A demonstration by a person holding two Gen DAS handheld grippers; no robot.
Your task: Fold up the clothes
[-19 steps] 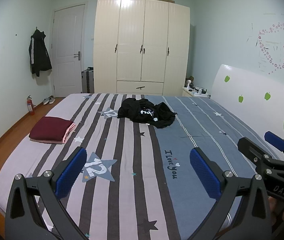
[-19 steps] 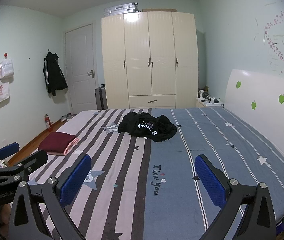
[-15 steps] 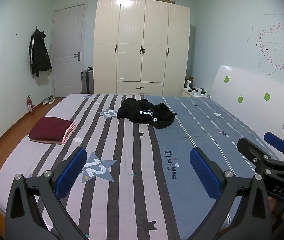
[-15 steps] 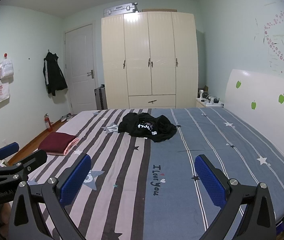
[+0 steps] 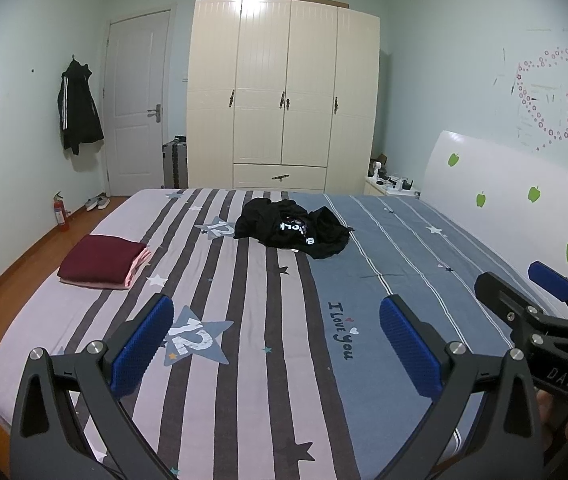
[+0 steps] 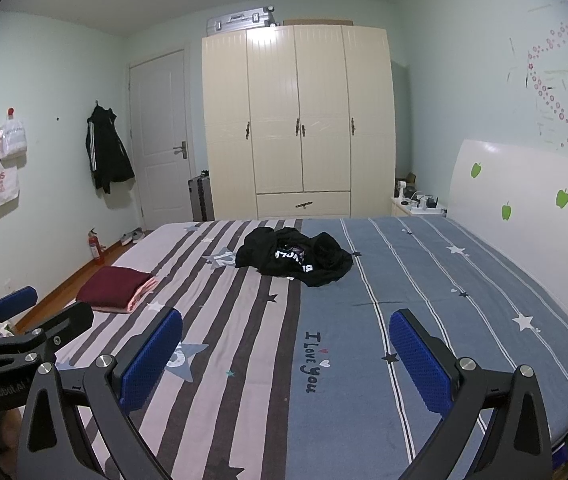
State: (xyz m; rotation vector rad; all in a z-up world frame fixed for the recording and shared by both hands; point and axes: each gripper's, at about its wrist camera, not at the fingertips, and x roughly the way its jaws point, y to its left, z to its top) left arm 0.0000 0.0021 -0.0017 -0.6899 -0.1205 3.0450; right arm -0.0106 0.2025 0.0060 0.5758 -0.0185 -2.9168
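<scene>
Left wrist view: the left tool (image 5: 276,344) hangs over the near edge of the bed (image 5: 424,248), its pads spread wide with nothing between them, angled slightly down toward the sheet. The black top (image 5: 292,229) lies crumpled near the middle of the bed, well apart from the tool, probably dropped there as the next piece to fold. A folded pile (image 5: 104,262) of dark red over pink sits by the bed's left edge, likely parked there to keep the centre free. The right tool (image 5: 540,296) shows at the right border, also spread and empty.

Right wrist view: the right tool (image 6: 284,356) is level with the near edge, pads wide, gripping nothing; the left tool (image 6: 32,312) shows at the left border. The top (image 6: 294,256) rests across the line where striped sheet meets blue. Bare sheet lies all around it, so there looks to be ample room to spread it flat. The headboard (image 6: 524,196) bounds the right side; the floor drops away on the left.
</scene>
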